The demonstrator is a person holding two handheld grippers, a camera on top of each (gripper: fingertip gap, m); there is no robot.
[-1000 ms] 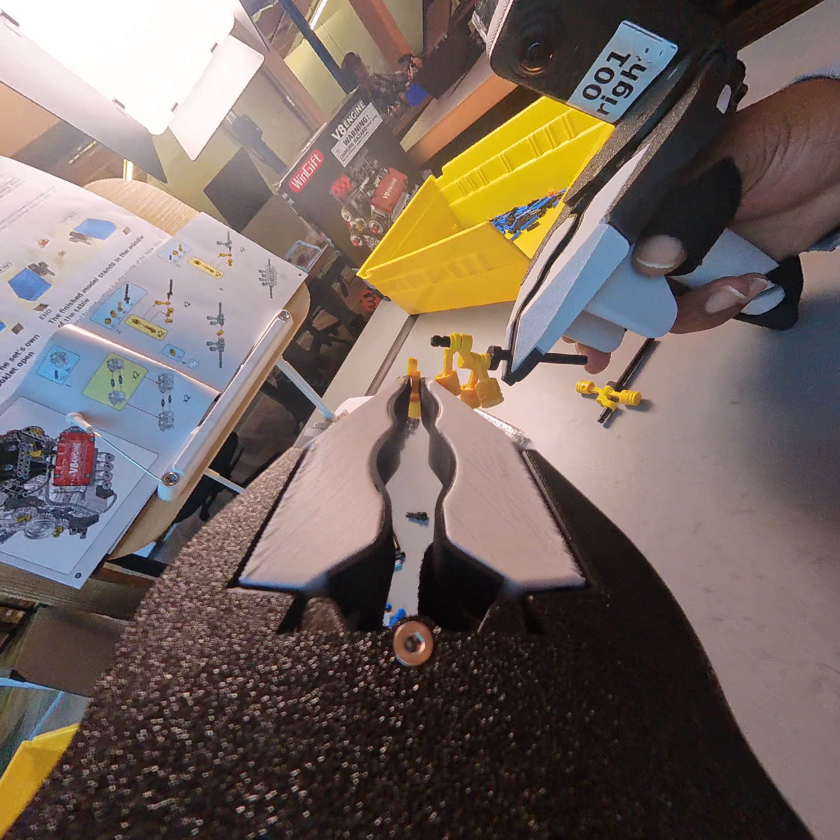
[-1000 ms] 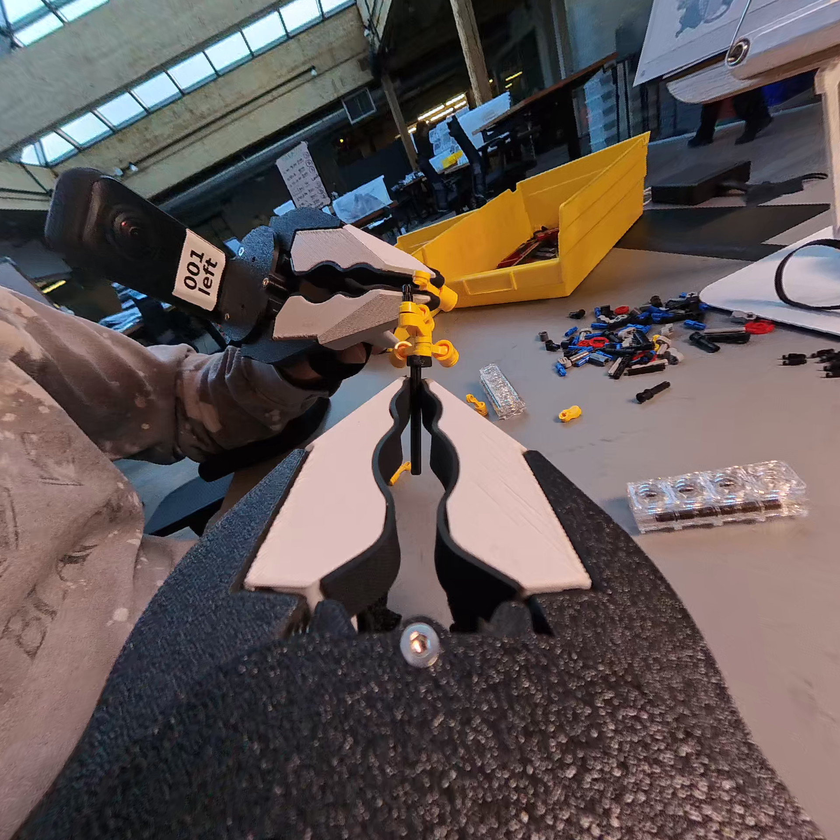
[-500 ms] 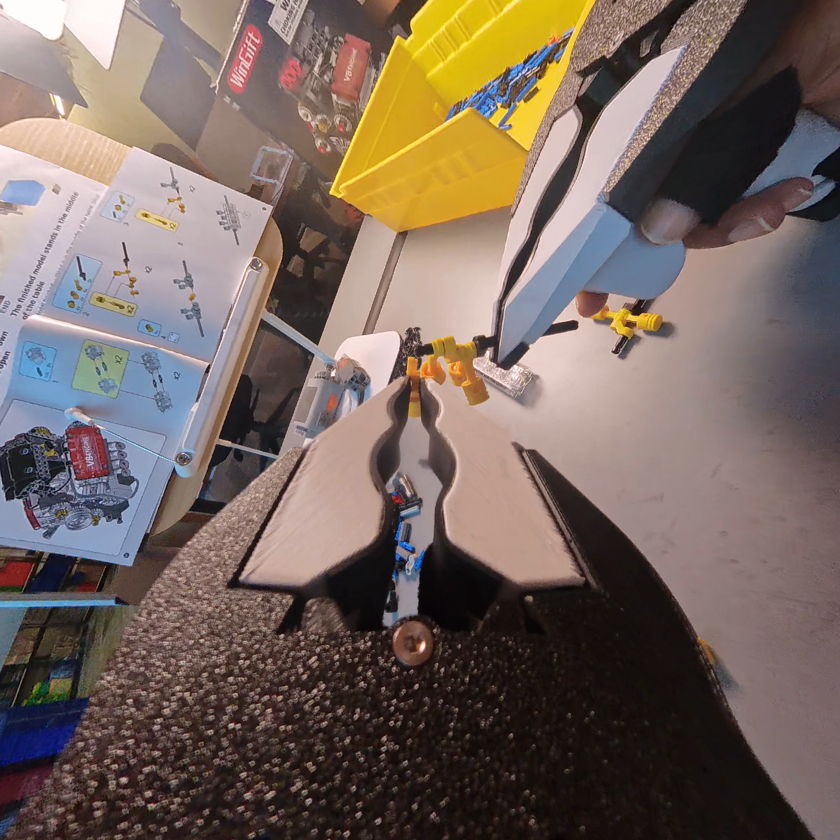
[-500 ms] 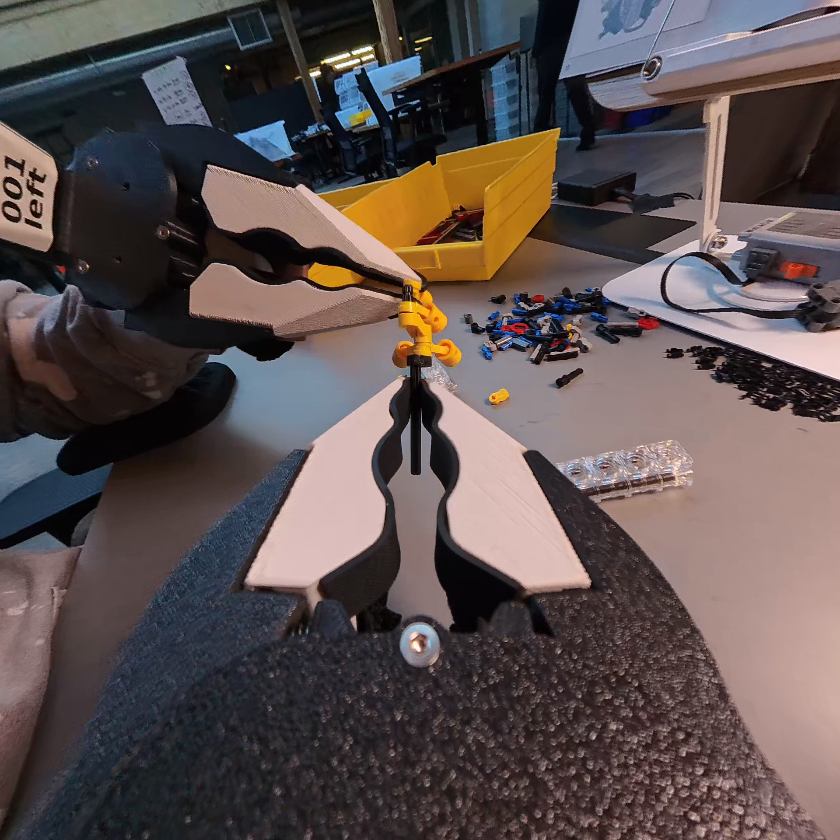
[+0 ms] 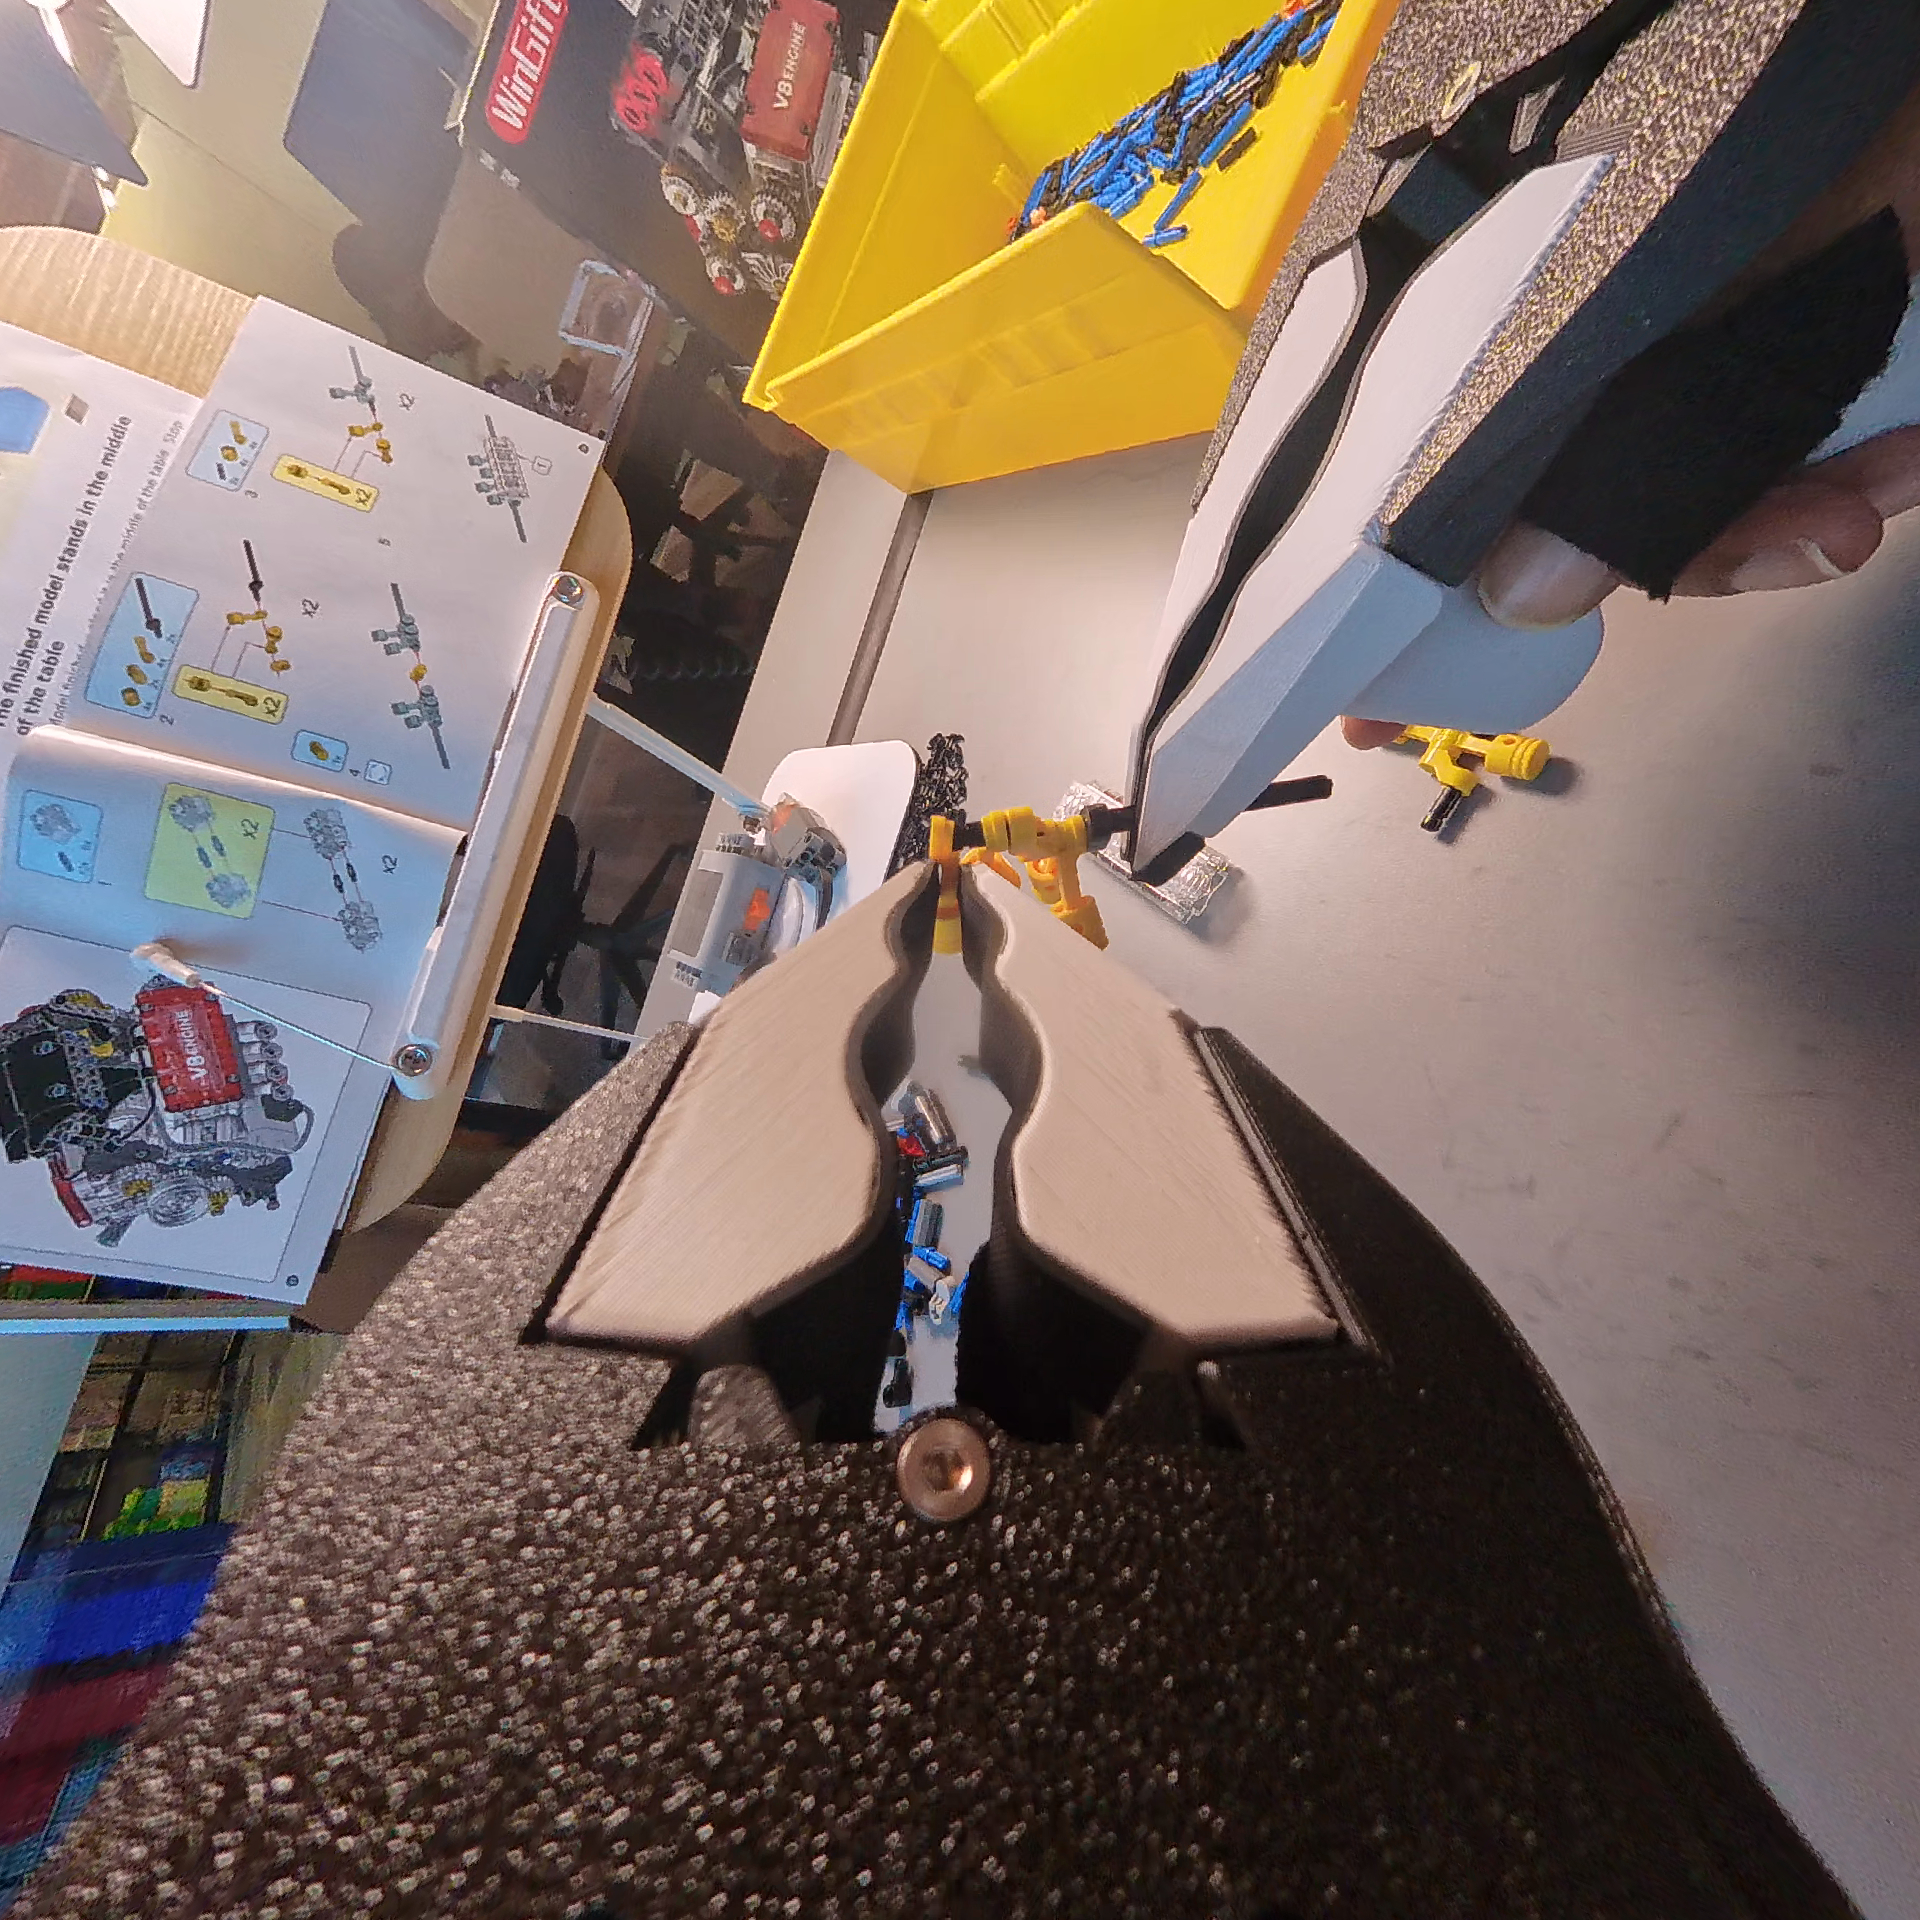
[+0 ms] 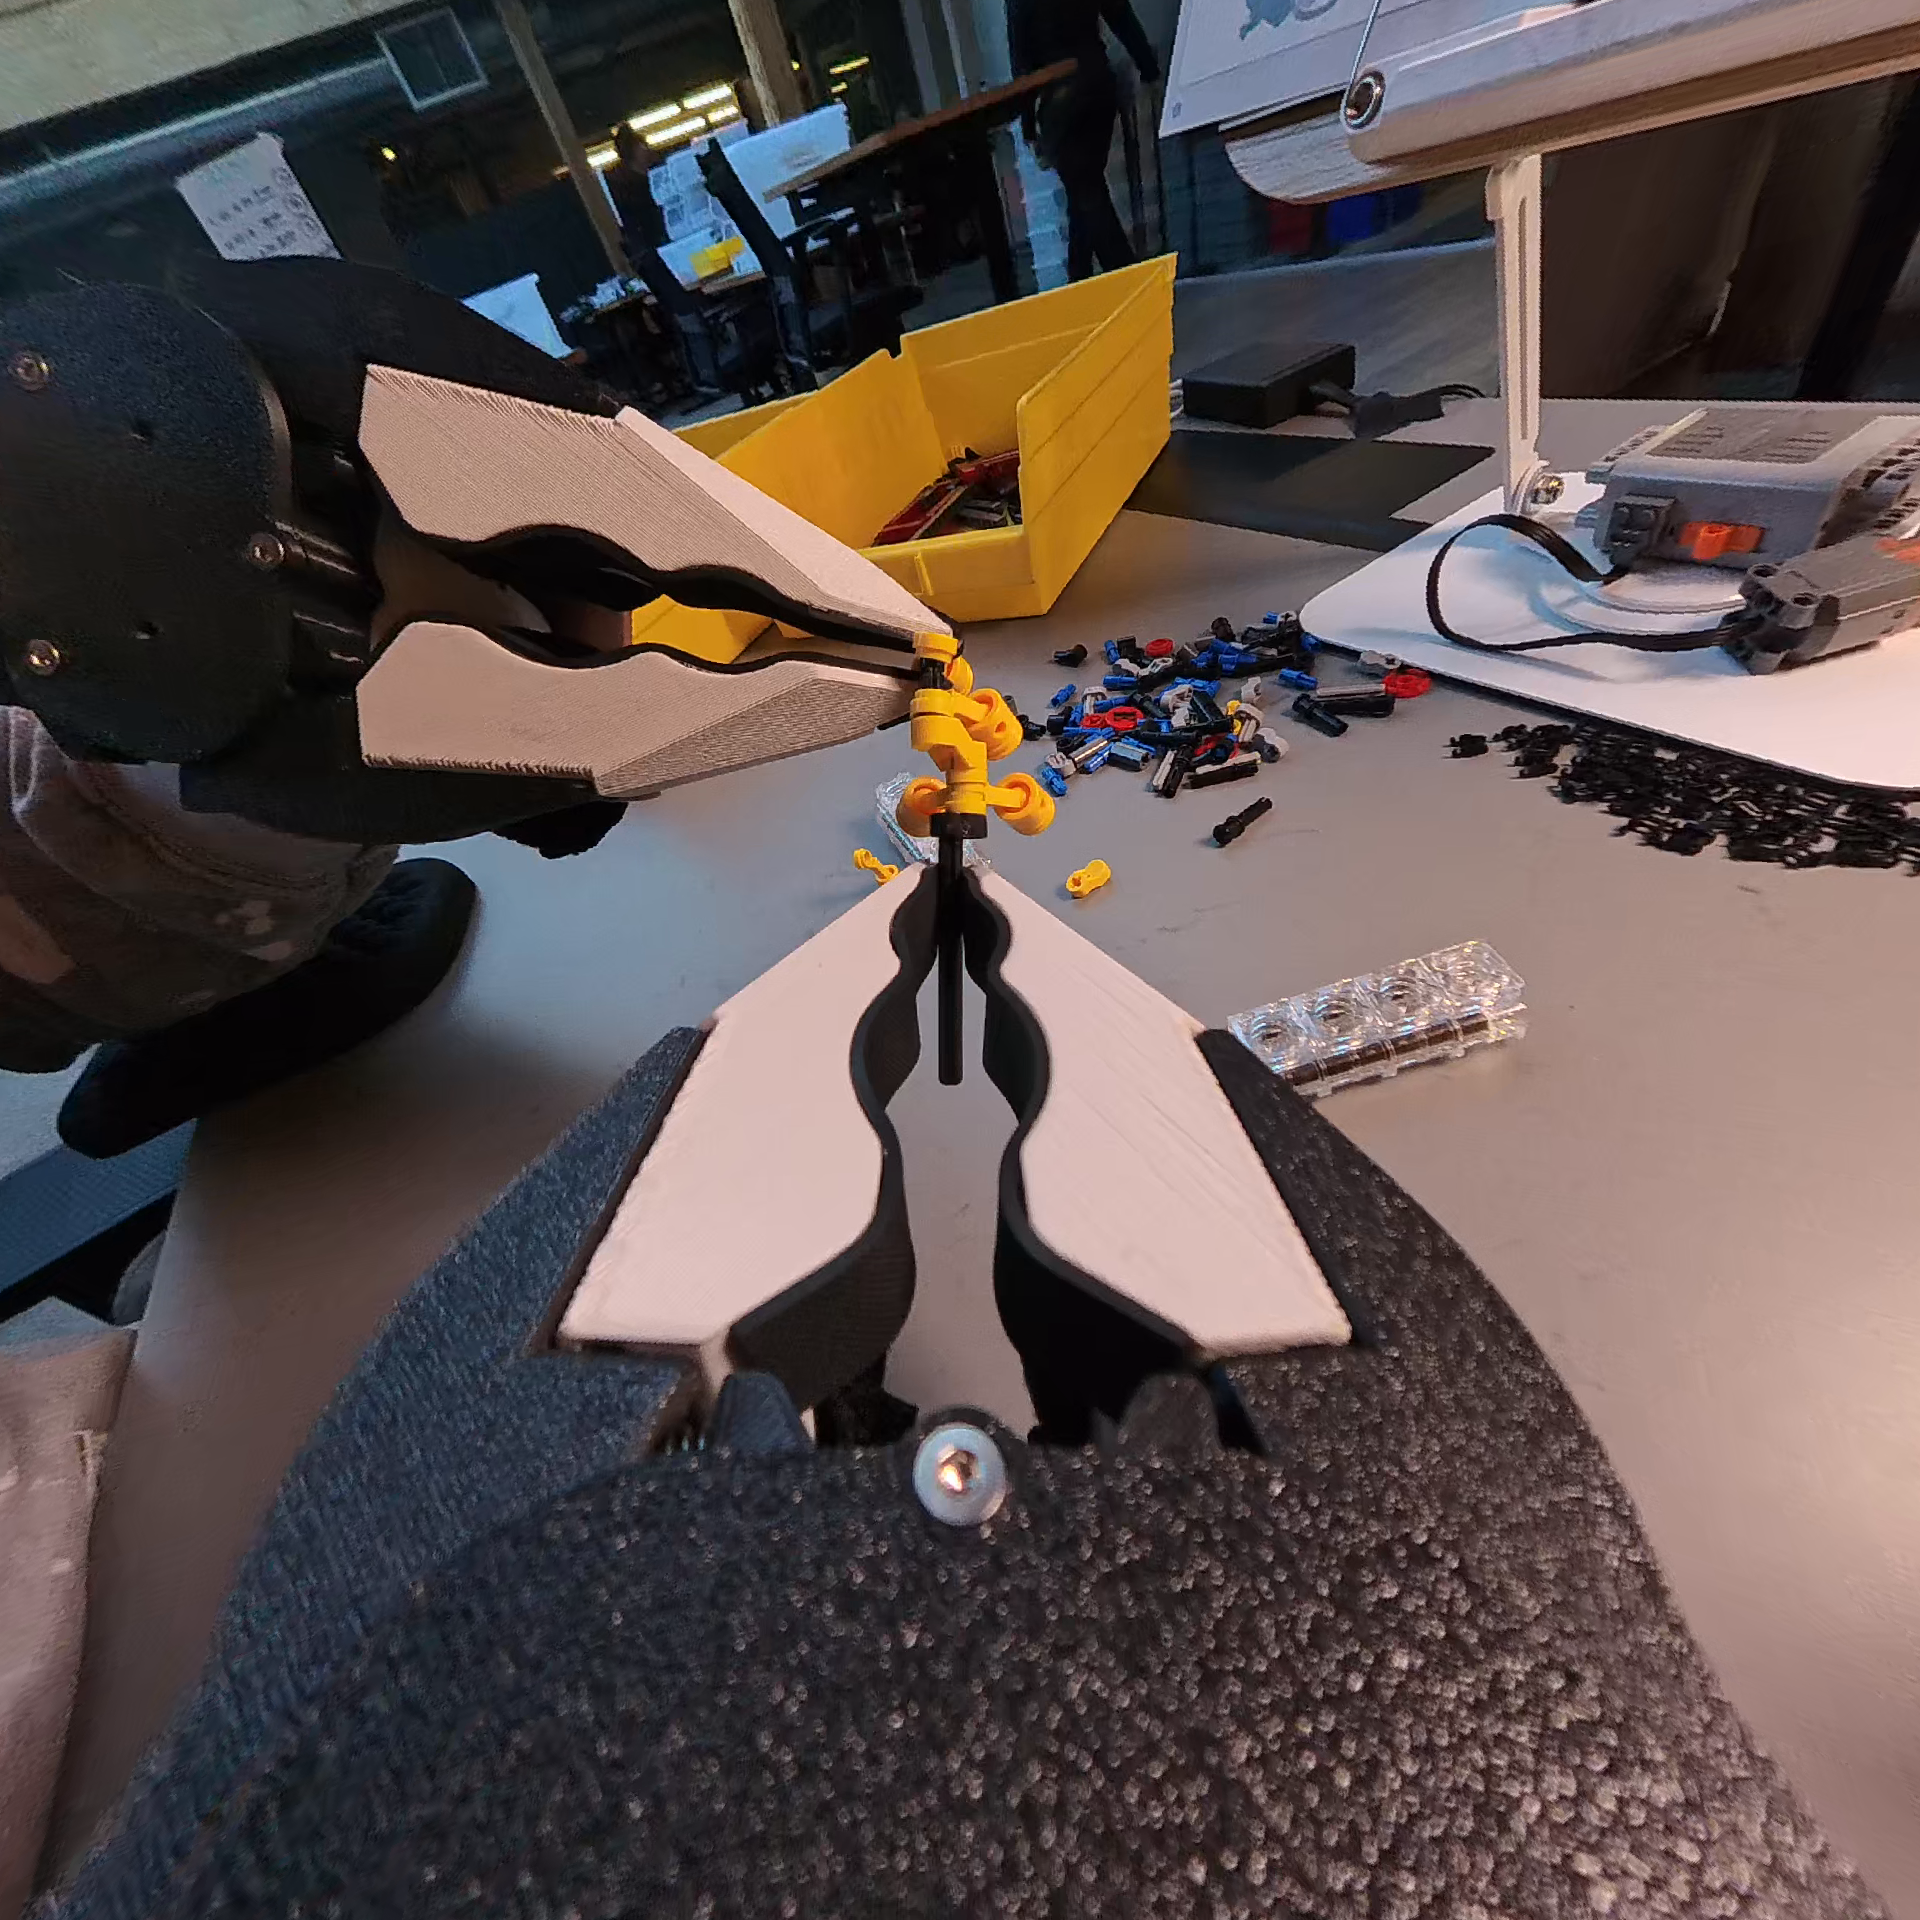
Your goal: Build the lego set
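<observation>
Closest in, the right gripper has its jaws pinched tight on the lower end of the black axle, which stands up out of the tips with the tail end sitting in the gap behind them. Stacked on the top half of that axle are the yellow pieces, a little crank-looking cluster held up clear of the counter.

What's changed over the last second: both grippers have swung around and closed in on each other, so the whole assembly now sits lower and nearer the loose-parts pile. The grips themselves look the same as before. I'd guess that means the top yellow bit is being seated or nudged along the axle, not a fresh pickup.

The left gripper comes in from the side with jaws clamped on the topmost yellow piece at the very tips. So the assembly is pinned at both ends.

Farther off: a clear brick lying flat, a yellow bin, and the instruction booklet on its stand.
</observation>
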